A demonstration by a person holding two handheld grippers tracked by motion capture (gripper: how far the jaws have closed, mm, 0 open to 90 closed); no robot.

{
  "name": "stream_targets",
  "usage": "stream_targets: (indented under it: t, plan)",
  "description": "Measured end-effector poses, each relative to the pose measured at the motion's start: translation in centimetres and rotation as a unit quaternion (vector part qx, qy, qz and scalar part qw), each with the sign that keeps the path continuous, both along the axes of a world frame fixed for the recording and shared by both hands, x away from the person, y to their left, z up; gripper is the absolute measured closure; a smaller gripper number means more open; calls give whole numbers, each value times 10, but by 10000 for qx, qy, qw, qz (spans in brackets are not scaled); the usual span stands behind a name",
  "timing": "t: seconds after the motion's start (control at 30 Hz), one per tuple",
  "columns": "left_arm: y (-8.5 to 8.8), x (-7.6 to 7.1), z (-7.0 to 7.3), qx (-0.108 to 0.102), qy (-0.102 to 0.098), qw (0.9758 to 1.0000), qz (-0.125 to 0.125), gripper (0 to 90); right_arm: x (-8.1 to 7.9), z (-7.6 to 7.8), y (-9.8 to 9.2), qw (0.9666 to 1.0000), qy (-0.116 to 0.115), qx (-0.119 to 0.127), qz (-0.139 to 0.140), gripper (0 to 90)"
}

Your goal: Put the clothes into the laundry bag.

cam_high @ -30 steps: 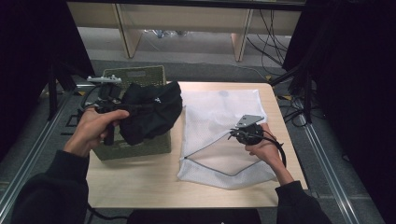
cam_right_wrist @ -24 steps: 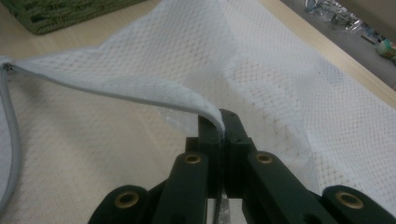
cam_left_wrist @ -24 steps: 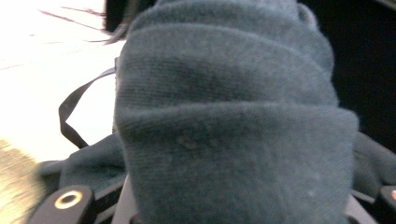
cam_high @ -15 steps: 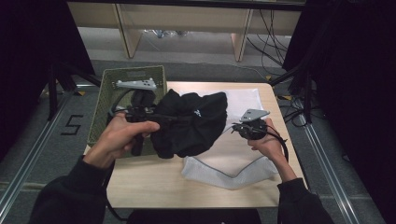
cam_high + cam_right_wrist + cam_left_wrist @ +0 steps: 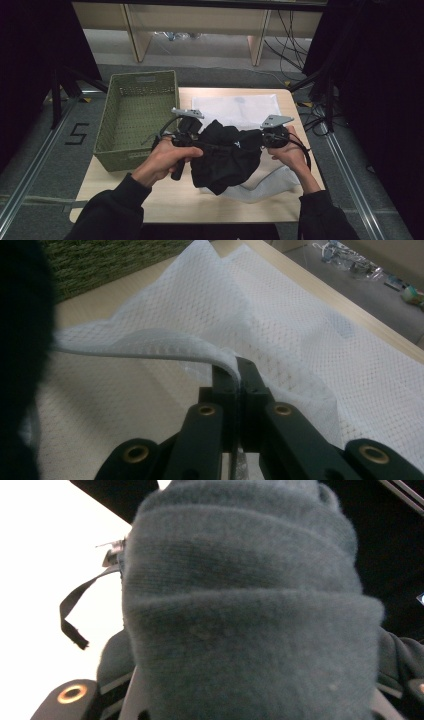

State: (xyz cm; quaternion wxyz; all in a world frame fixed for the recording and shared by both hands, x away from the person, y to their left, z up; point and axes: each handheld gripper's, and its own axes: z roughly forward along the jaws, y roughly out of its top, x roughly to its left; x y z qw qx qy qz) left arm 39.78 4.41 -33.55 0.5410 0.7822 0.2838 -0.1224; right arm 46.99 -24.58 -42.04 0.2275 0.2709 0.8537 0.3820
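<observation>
A black knit garment hangs bunched over the middle of the table, with my left gripper shut on its left side. In the left gripper view the dark fabric fills the space between the jaws and hides their tips. Under the garment lies a white mesh bag, flat on the table. My right gripper is shut on the bag's edge and holds it lifted. The right gripper view shows the mesh pinched between the closed tips of the right gripper.
A green woven basket stands at the table's left side, its inside bare. The wooden table shows bare wood along the front edge. Cables trail on the floor behind and right of the table.
My left gripper has carried the black garment rightward and a little down, from over the basket to over the mesh bag. The right gripper has kept its hold in place.
</observation>
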Motion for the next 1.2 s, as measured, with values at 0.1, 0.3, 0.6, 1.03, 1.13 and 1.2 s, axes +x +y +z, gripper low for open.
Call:
stream_targets:
  t: [0.1,0.3,0.6,1.03,1.13,1.2]
  plan:
    - [-9,4,-14,139,-81,9999,44,625,-1,1,-1,10000,28,25,-40,893]
    - [-32,8,-47,584,-301,9978,1,621,-2,5,-2,10000,20,58,5,893]
    - [-75,24,-111,1103,44,9939,-78,606,-5,12,0,9998,-45,137,105,893]
    - [-71,53,-126,1423,264,9864,774,400,-11,11,10,9997,16,78,237,893]
    - [-68,48,-122,1705,484,9815,721,211,-10,8,10,9997,50,49,225,893]
    - [-65,39,-114,1826,356,9793,799,193,-8,7,9,9999,-21,10,166,893]
